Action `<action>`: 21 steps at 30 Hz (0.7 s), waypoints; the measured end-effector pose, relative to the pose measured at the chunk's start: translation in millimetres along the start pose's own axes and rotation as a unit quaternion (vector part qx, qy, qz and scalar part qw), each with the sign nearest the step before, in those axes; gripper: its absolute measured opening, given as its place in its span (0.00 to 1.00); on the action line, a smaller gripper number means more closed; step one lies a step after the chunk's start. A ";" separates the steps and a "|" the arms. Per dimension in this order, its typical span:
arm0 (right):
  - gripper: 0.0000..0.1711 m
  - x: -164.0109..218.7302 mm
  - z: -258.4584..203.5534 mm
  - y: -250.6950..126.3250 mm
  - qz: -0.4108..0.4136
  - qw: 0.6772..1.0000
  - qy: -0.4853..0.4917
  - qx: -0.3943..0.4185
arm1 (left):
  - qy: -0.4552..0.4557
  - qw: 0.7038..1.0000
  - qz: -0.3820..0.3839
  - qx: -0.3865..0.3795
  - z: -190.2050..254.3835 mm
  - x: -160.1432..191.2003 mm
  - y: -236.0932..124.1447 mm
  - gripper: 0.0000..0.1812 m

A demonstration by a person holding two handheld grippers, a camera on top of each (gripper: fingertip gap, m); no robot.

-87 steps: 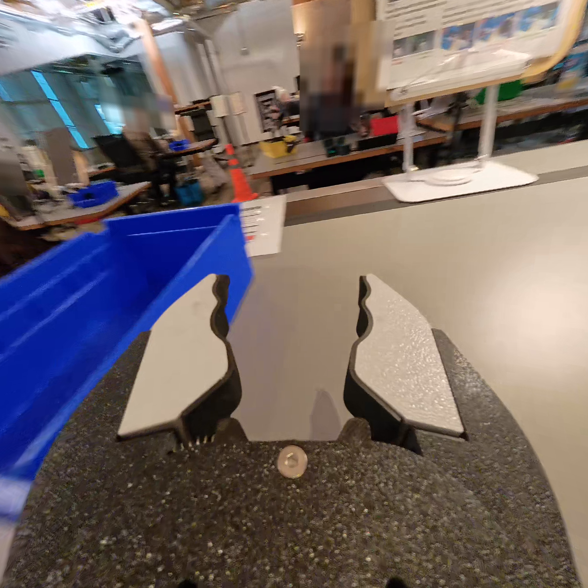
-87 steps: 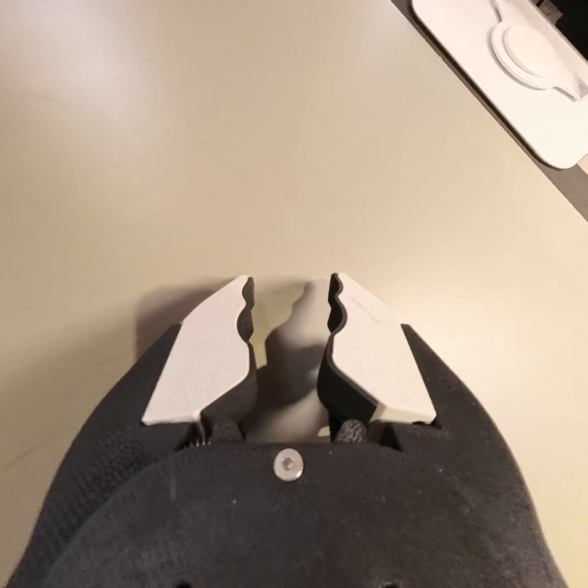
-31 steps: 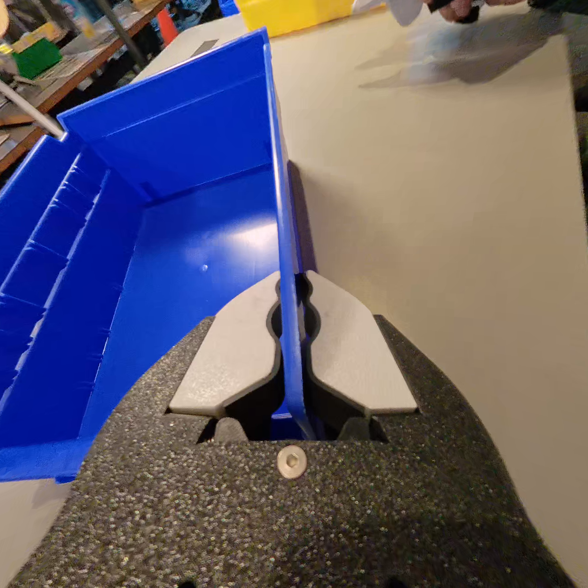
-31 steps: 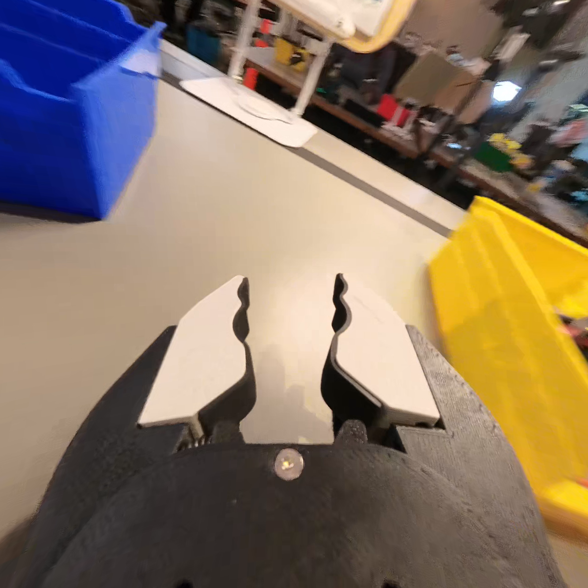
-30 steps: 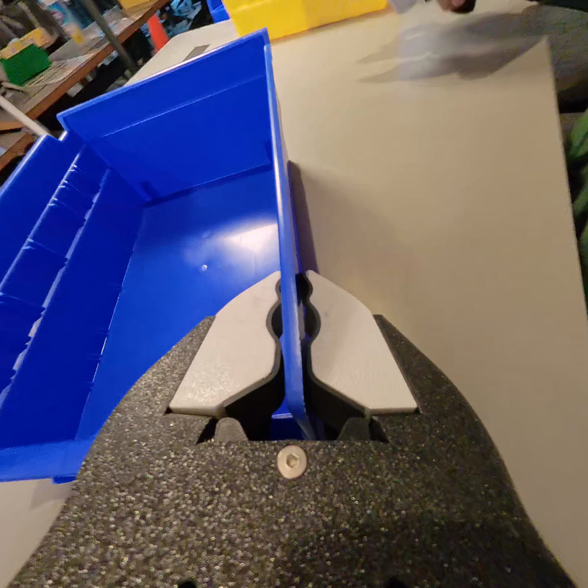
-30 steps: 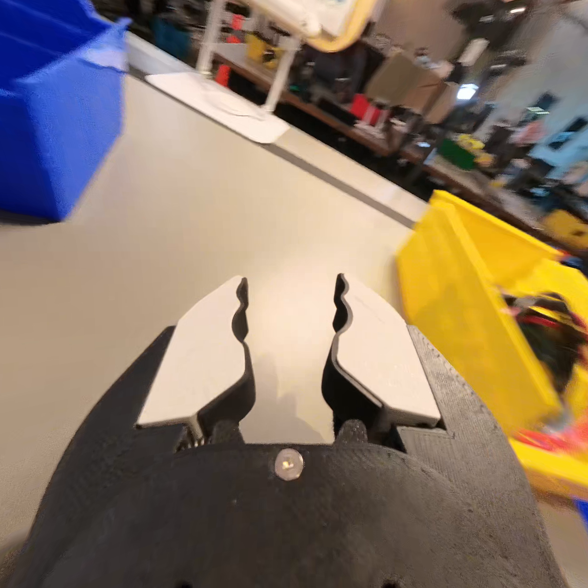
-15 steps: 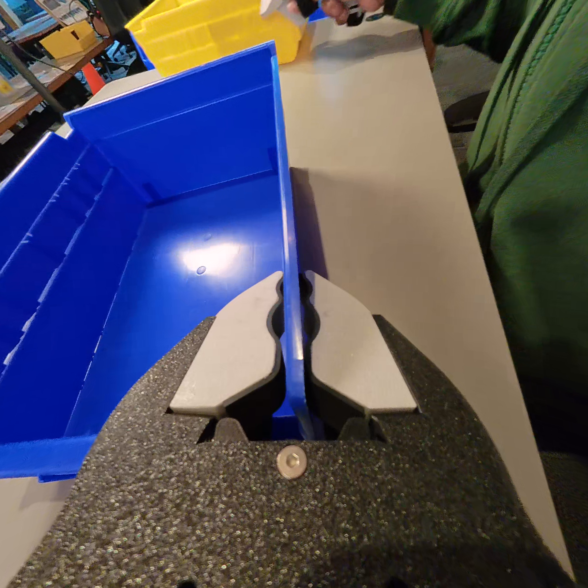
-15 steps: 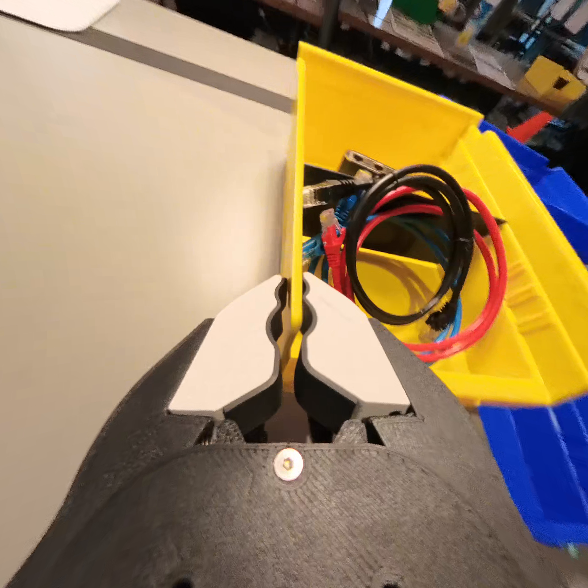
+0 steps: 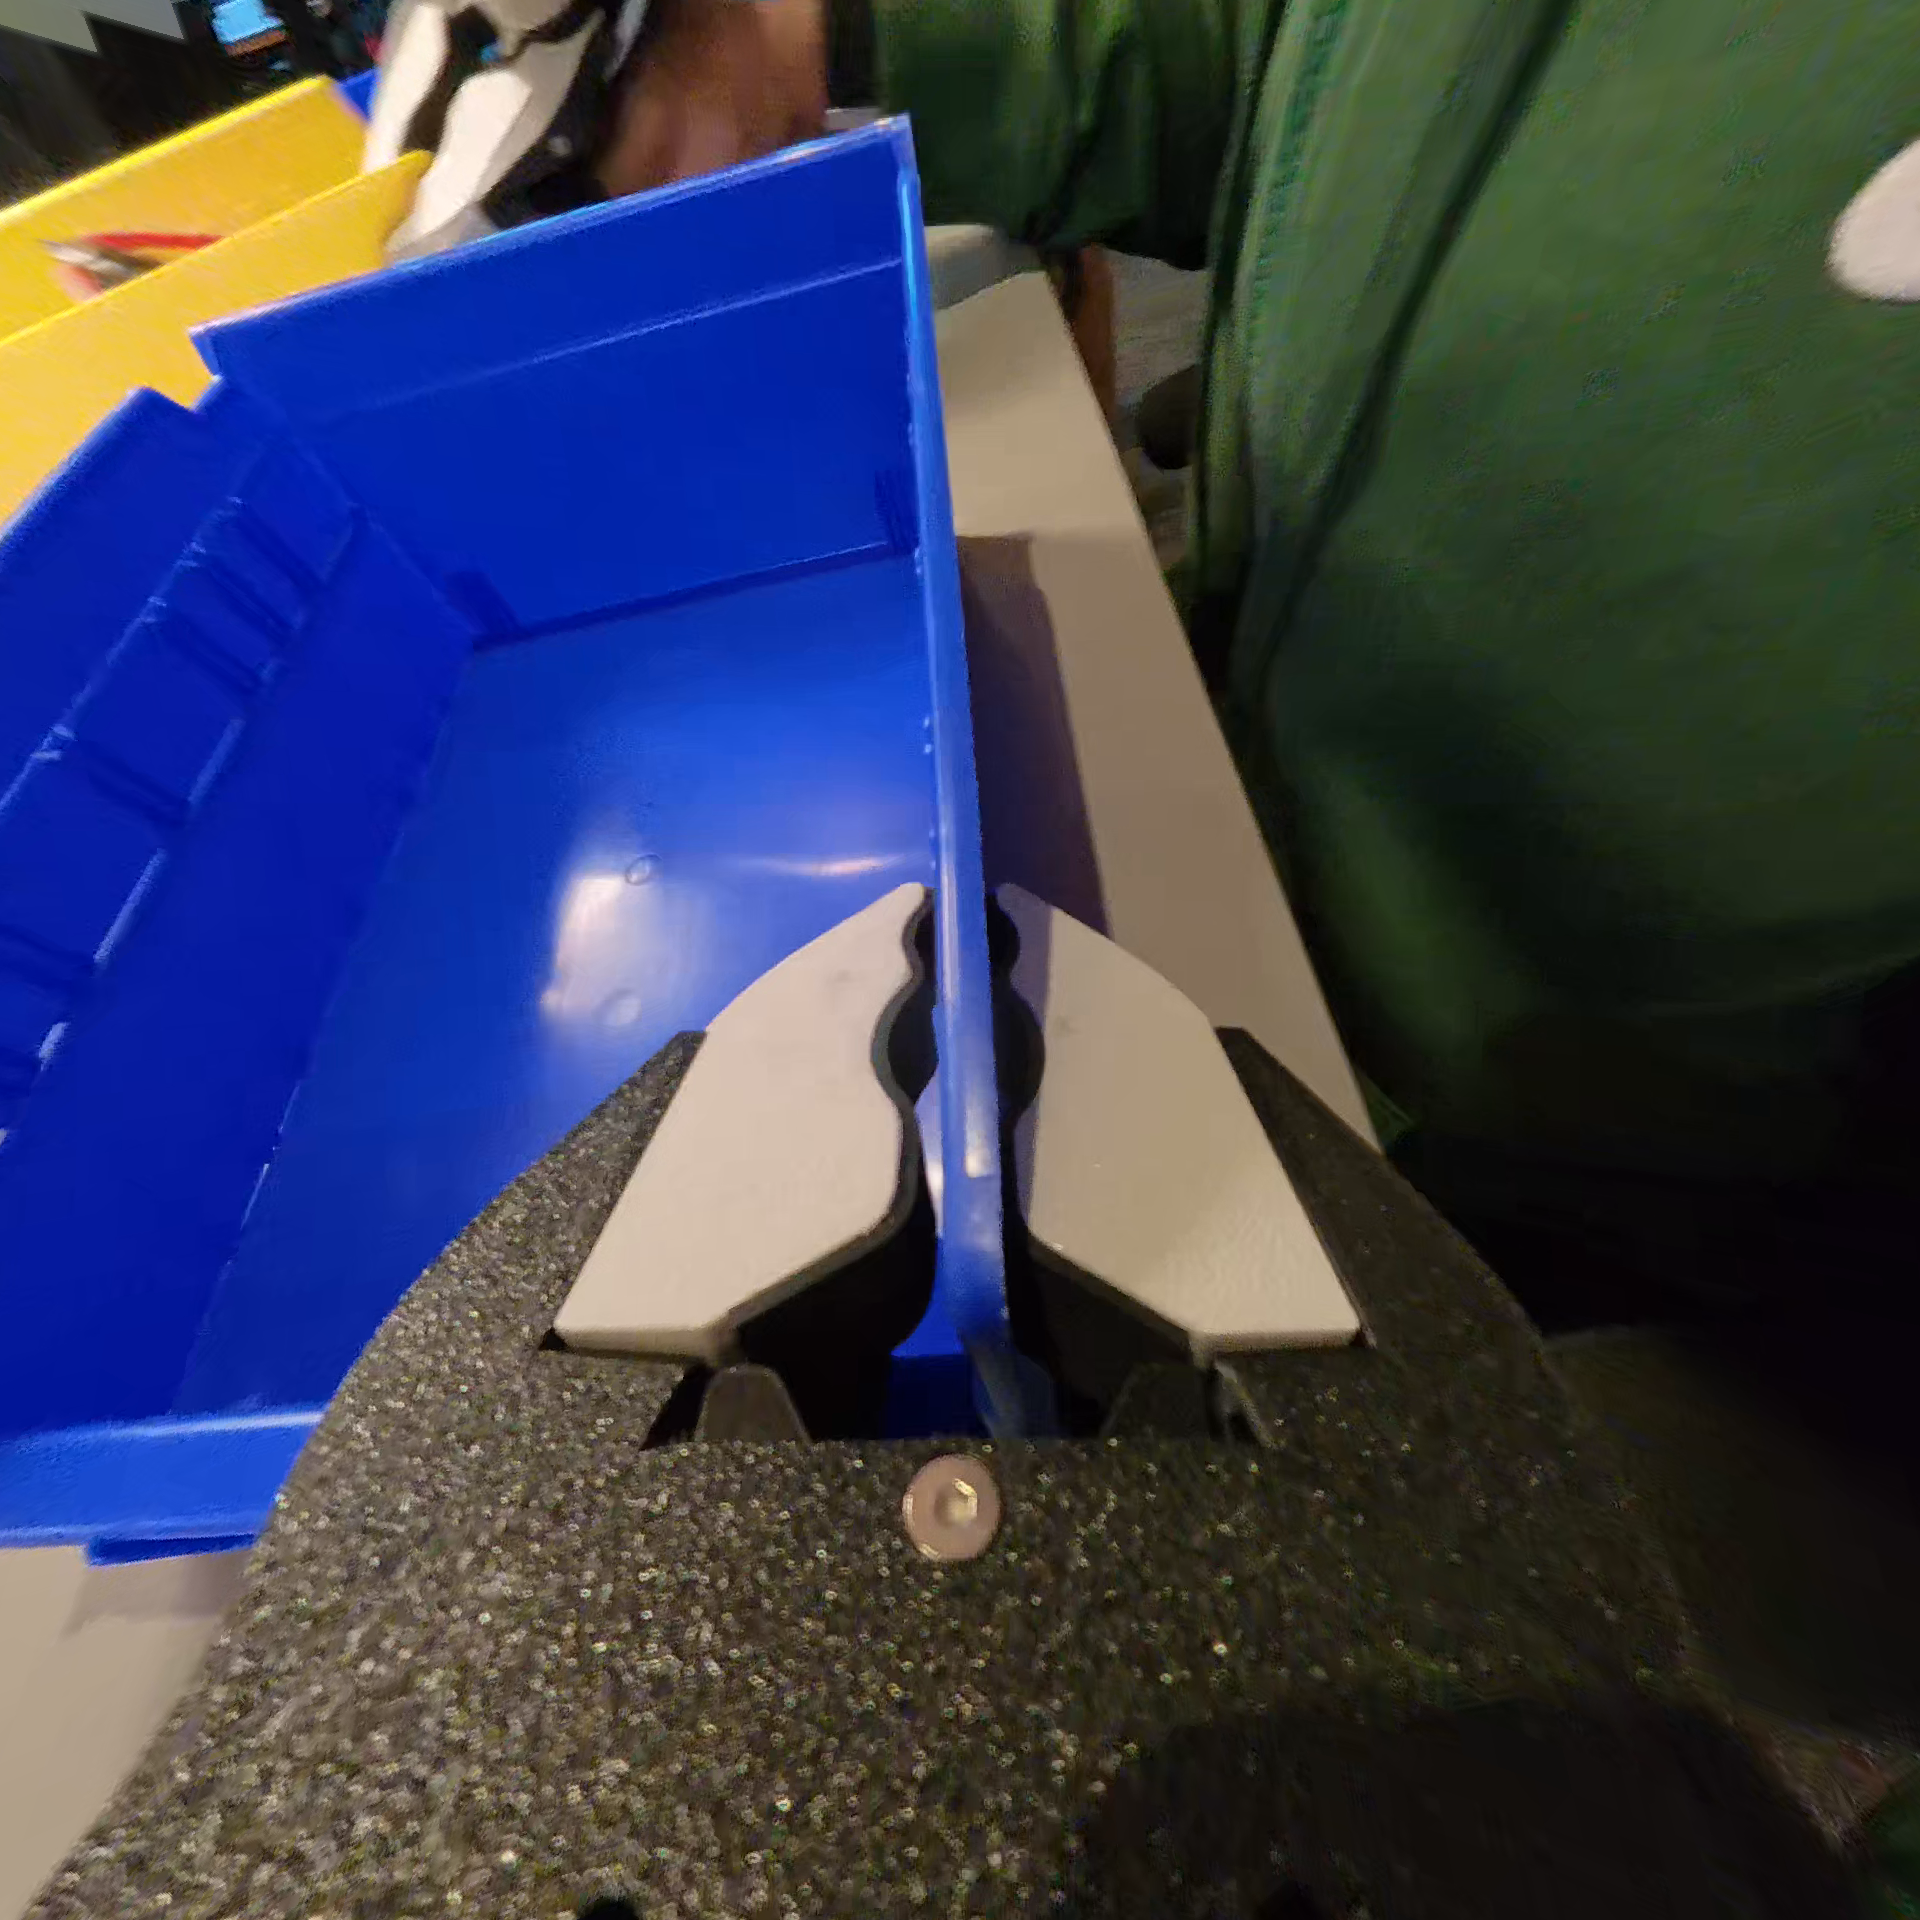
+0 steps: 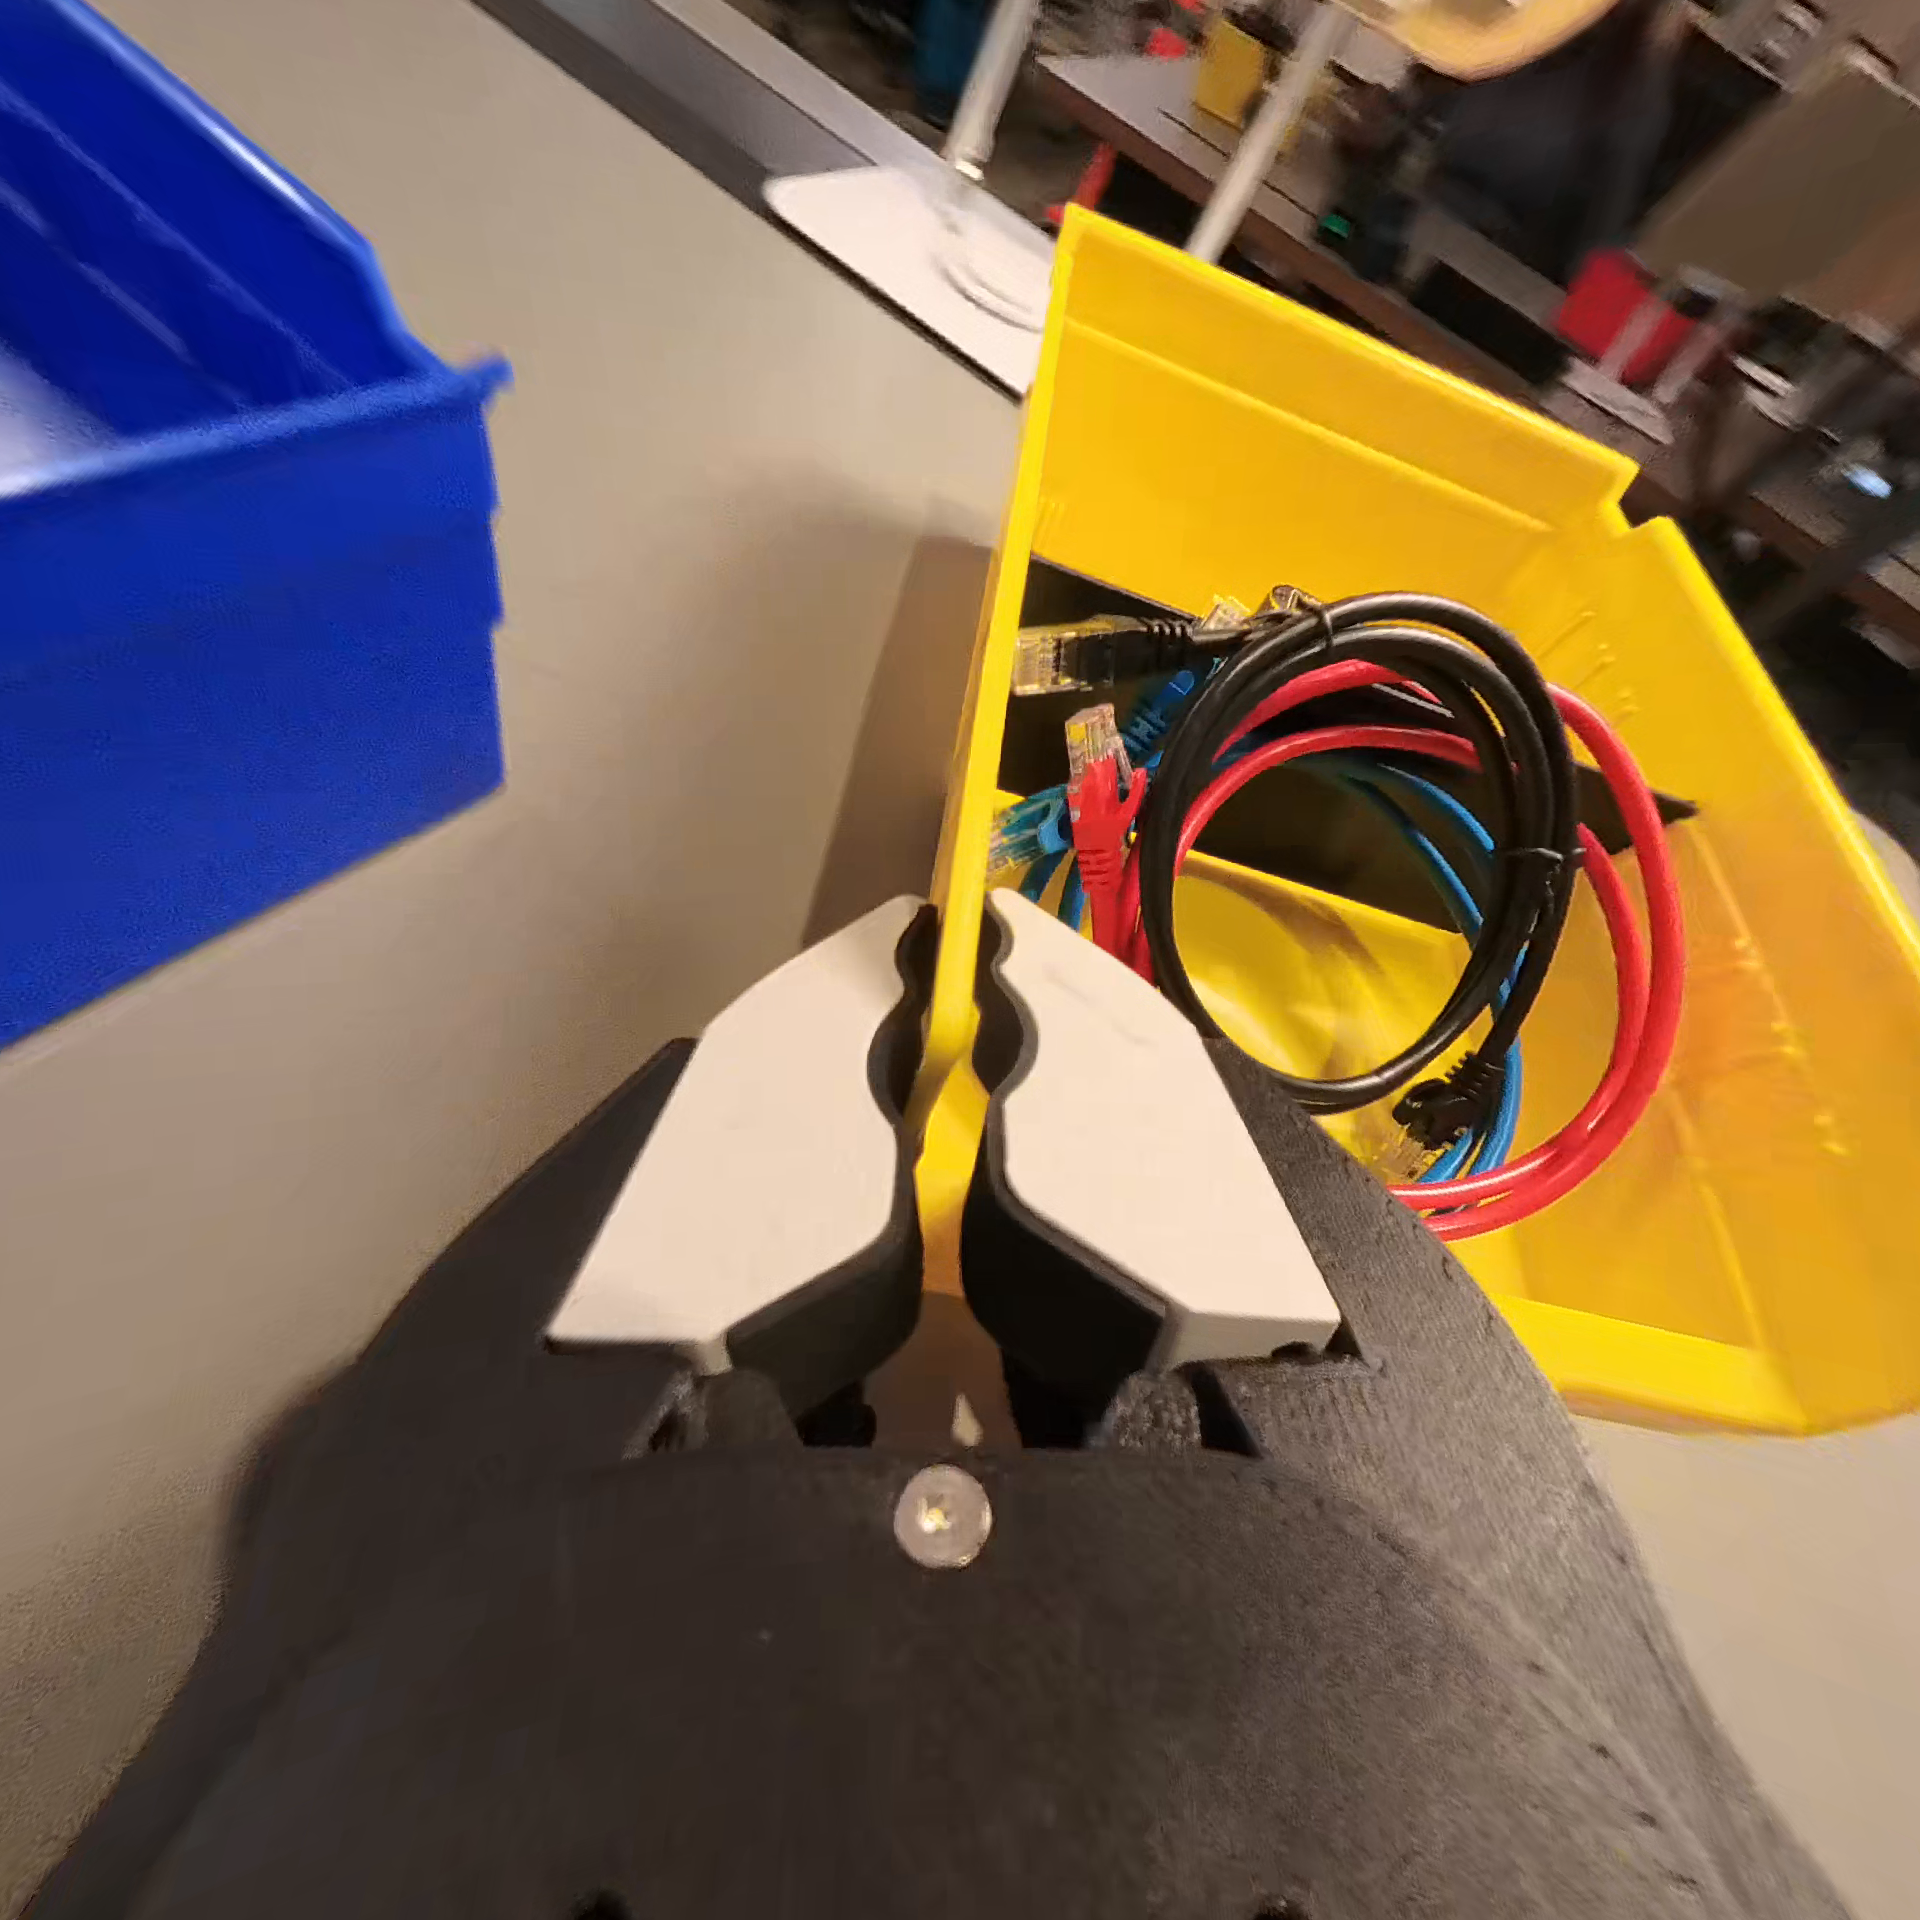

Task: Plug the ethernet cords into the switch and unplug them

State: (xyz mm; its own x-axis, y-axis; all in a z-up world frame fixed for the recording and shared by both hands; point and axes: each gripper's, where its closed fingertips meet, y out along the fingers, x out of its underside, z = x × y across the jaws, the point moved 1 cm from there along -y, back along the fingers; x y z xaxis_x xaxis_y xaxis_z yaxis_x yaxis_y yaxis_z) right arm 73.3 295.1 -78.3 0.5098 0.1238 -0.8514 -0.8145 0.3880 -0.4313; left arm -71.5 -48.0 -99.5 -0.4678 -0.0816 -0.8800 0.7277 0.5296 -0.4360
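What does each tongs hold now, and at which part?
Left tongs clamp the blue bin by its side wall's top rim. Right tongs clamp the yellow bin by its side wall.

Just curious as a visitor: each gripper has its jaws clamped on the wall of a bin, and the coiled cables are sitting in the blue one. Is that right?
Not quite. The cables lie in the yellow bin, as the right wrist view shows. The blue bin holds none in the part that shows. Each gripper does clamp a bin wall.

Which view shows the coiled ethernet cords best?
The right wrist view: black, red and blue ethernet cords lie coiled in the yellow bin, whose wall the right gripper clamps. The left wrist view shows only a blurred red streak in that bin.
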 end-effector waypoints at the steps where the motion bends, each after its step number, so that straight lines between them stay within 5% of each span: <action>1: 0.04 -3.8 -6.7 3.1 0.009 1.000 -0.011 -0.024 | 0.001 1.000 0.002 0.014 6.1 -0.6 -1.5 0.04; 12: 0.03 -40.5 -53.6 43.1 0.109 0.947 -0.102 -0.285 | -0.002 0.996 0.014 0.090 41.4 -9.4 -2.0 0.04; 21: 0.03 -89.6 -118.9 95.0 0.146 0.902 -0.152 -0.378 | 0.003 0.996 0.013 0.083 41.3 -24.4 28.3 0.04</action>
State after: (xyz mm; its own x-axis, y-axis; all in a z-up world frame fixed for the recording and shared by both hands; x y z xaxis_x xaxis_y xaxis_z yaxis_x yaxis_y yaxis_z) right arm -82.7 212.2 -78.5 0.2016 0.4081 -0.8904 -0.8240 -0.4208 -0.3794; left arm -18.8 -65.9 -98.2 -0.4501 -0.0632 -0.8907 0.8123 0.3853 -0.4379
